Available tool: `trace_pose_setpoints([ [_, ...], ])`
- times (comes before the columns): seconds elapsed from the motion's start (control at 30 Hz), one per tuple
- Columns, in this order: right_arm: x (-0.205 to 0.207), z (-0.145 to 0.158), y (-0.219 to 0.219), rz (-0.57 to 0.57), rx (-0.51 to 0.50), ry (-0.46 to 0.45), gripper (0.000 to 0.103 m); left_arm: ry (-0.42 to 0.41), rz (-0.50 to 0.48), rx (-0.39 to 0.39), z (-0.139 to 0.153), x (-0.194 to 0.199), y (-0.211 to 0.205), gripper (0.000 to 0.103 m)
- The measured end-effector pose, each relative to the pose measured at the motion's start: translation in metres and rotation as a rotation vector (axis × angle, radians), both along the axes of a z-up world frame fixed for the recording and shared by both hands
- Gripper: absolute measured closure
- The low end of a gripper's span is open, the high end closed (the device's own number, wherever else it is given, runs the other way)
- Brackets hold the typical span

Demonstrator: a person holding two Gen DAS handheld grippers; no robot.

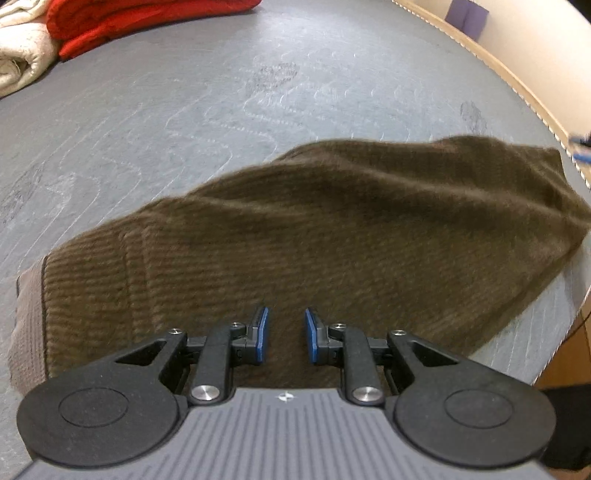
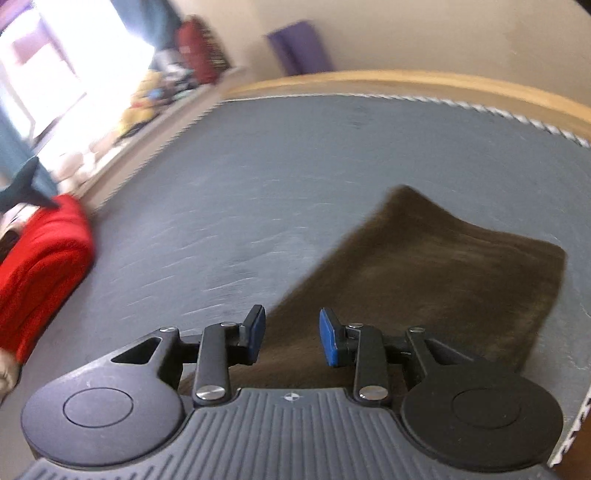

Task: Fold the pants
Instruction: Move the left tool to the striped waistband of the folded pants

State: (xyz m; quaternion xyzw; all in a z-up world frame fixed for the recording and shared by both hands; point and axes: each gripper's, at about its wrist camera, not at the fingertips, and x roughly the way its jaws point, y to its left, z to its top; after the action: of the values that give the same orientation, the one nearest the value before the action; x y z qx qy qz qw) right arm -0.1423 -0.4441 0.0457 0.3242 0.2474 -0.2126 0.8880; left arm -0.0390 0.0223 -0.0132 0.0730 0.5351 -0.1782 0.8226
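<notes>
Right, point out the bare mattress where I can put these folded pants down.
Free: the wide grey mattress between the brown pants and the red garment, and the strip up to the wooden frame. Crowded: the far corner, where the red garment lies beside a cream one.

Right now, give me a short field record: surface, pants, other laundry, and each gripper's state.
surface: grey mattress
pants: brown corduroy pants, lying folded near the mattress edge
other laundry: red garment and cream fabric, at the far side
left gripper: open, over the pants, holding nothing
right gripper: open, holding nothing, pants below it
</notes>
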Motion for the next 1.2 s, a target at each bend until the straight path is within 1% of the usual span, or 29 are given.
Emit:
trace_pose_setpoints([
  [0.1, 0.006, 0.018, 0.026, 0.067, -0.037, -0.023, 0.069, 0.028, 0.006, 0.021, -0.011, -0.006, 0.019, 0.079],
  [0.17, 0.012, 0.030, 0.045, 0.105, -0.049, -0.036, 0.069, 0.085, 0.022, 0.076, -0.028, -0.010, 0.032, 0.080],
  [0.23, 0.017, 0.040, 0.062, 0.135, -0.064, -0.050, 0.069, 0.102, -0.015, 0.054, -0.028, -0.016, 0.042, 0.079],
  [0.27, 0.020, 0.045, 0.072, 0.142, -0.068, -0.053, 0.069, 0.110, -0.009, 0.048, -0.023, -0.017, 0.046, 0.079],
  [0.3, 0.020, 0.051, 0.081, 0.148, -0.065, -0.059, 0.069, 0.098, 0.006, 0.039, -0.017, -0.018, 0.050, 0.078],
  [0.37, 0.018, 0.062, 0.095, 0.152, -0.051, -0.074, 0.069, 0.021, 0.060, 0.001, 0.004, -0.018, 0.064, 0.076],
  [0.4, 0.016, 0.066, 0.103, 0.150, -0.046, -0.073, 0.069, -0.016, 0.093, -0.026, 0.014, -0.017, 0.073, 0.071],
  [0.43, 0.012, 0.069, 0.110, 0.154, -0.043, -0.070, 0.067, -0.049, 0.136, -0.043, 0.023, -0.017, 0.083, 0.068],
  [0.47, 0.009, 0.070, 0.119, 0.173, -0.043, -0.063, 0.066, -0.080, 0.184, -0.046, 0.030, -0.016, 0.094, 0.064],
  [0.53, 0.002, 0.067, 0.136, 0.216, -0.058, -0.028, 0.065, -0.122, 0.261, -0.032, 0.037, -0.016, 0.116, 0.063],
  [0.57, -0.001, 0.061, 0.148, 0.241, -0.067, 0.005, 0.064, -0.129, 0.289, -0.019, 0.038, -0.016, 0.124, 0.060],
  [0.6, -0.002, 0.054, 0.160, 0.274, -0.073, 0.043, 0.064, -0.134, 0.316, 0.002, 0.038, -0.015, 0.132, 0.053],
  [0.67, -0.001, 0.036, 0.186, 0.345, -0.074, 0.120, 0.064, -0.135, 0.339, 0.033, 0.034, -0.014, 0.141, 0.045],
  [0.73, 0.004, 0.018, 0.217, 0.457, -0.094, 0.176, 0.064, -0.122, 0.350, 0.050, 0.027, -0.012, 0.145, 0.044],
  [0.77, 0.008, 0.009, 0.236, 0.533, -0.131, 0.190, 0.064, -0.115, 0.354, 0.055, 0.026, -0.012, 0.149, 0.043],
  [0.83, 0.012, -0.002, 0.272, 0.675, -0.234, 0.179, 0.064, -0.100, 0.357, 0.061, 0.021, -0.009, 0.151, 0.042],
  [0.9, 0.010, -0.009, 0.306, 0.805, -0.341, 0.152, 0.064, -0.081, 0.355, 0.057, 0.014, -0.010, 0.153, 0.041],
  [0.97, 0.008, -0.016, 0.334, 0.920, -0.427, 0.122, 0.064, -0.064, 0.351, 0.051, 0.008, -0.013, 0.155, 0.041],
  [1.03, 0.006, -0.024, 0.358, 1.029, -0.492, 0.103, 0.064, -0.056, 0.350, 0.047, 0.003, -0.012, 0.159, 0.041],
  [1.13, 0.004, -0.034, 0.380, 1.163, -0.575, 0.071, 0.064, -0.061, 0.344, 0.048, -0.001, -0.015, 0.161, 0.041],
  [1.2, 0.002, -0.043, 0.395, 1.243, -0.635, 0.074, 0.064, -0.063, 0.335, 0.042, -0.003, -0.016, 0.161, 0.048],
])
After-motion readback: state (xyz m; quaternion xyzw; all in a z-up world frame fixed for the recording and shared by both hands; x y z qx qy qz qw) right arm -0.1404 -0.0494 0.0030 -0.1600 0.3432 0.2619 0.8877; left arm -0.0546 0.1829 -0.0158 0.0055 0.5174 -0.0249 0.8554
